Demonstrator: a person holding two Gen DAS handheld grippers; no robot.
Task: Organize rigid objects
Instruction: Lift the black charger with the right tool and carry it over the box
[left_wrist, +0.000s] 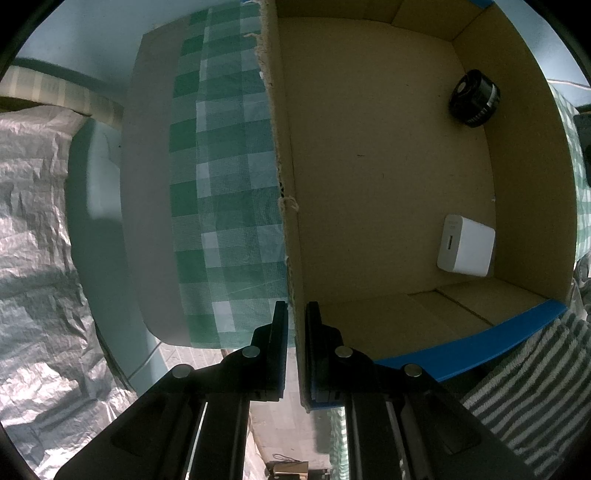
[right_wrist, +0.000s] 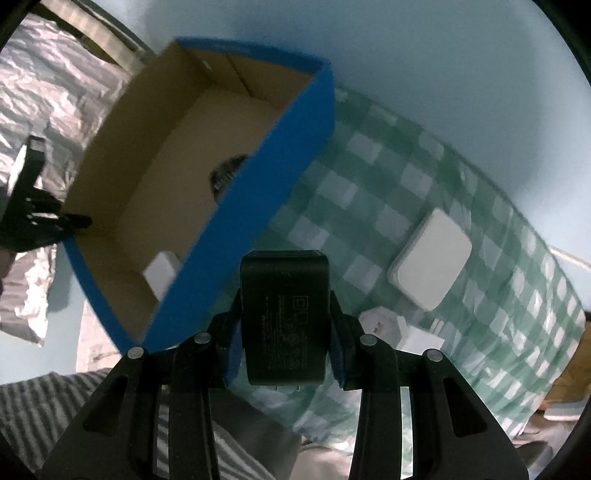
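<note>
My left gripper (left_wrist: 296, 314) is shut on the near wall of a blue cardboard box (left_wrist: 291, 236), one finger inside and one outside. Inside the box lie a white USB charger (left_wrist: 466, 246) and a black round object (left_wrist: 474, 98). My right gripper (right_wrist: 284, 291) is shut on a black power adapter (right_wrist: 284, 314) and holds it just outside the box's blue side wall (right_wrist: 258, 206). The white charger (right_wrist: 160, 273) and the black round object (right_wrist: 227, 173) show partly over that wall. The left gripper (right_wrist: 33, 192) shows at the box's far-left edge.
The box rests on a green checked tablecloth (right_wrist: 461, 258). A white flat rectangular device (right_wrist: 430, 258) and smaller white items (right_wrist: 388, 326) lie on the cloth to the right. Silver wrinkled sheeting (left_wrist: 33, 221) lies to the left. Striped fabric (left_wrist: 535, 380) is near the bottom.
</note>
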